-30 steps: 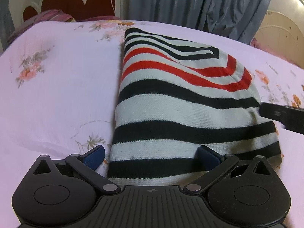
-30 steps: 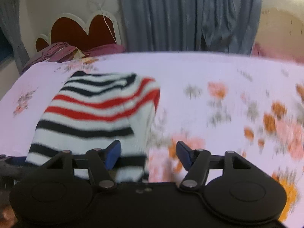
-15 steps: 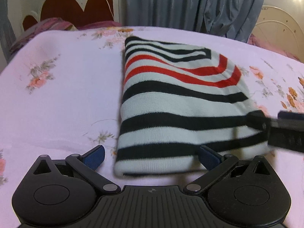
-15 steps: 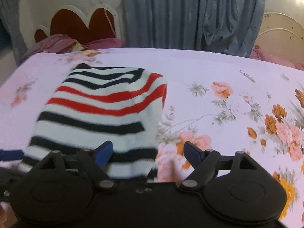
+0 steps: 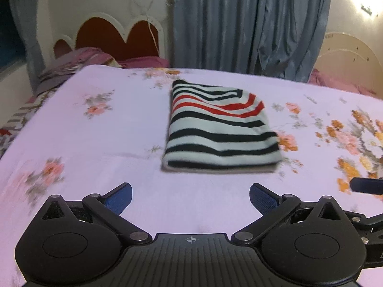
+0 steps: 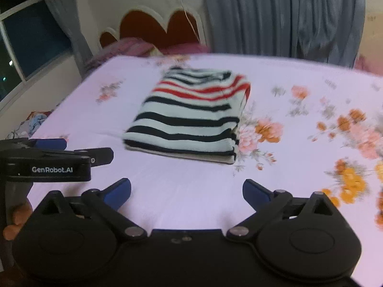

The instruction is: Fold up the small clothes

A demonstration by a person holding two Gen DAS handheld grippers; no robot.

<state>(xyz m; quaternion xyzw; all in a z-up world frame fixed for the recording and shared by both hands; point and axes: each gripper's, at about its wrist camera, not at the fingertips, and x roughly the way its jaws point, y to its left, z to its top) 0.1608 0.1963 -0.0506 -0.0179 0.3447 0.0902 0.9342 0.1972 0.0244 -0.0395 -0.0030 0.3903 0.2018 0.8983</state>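
1. The bed, spread with a pale floral sheet, carried everything; its soft surface looked likely to yield under any downward press.
2. The striped knit garment lay folded in a compact rectangle near the middle of the bed, toward the headboard edge. It appeared light, soft and floppy, probably thick enough to keep its folds. The stacked near edge or a near corner seemed the best place to pinch all layers together.
3. The left gripper stood wide open over bare sheet, short of the garment.
4. The right gripper had its jaws opening, nothing between them, also clear of the garment.
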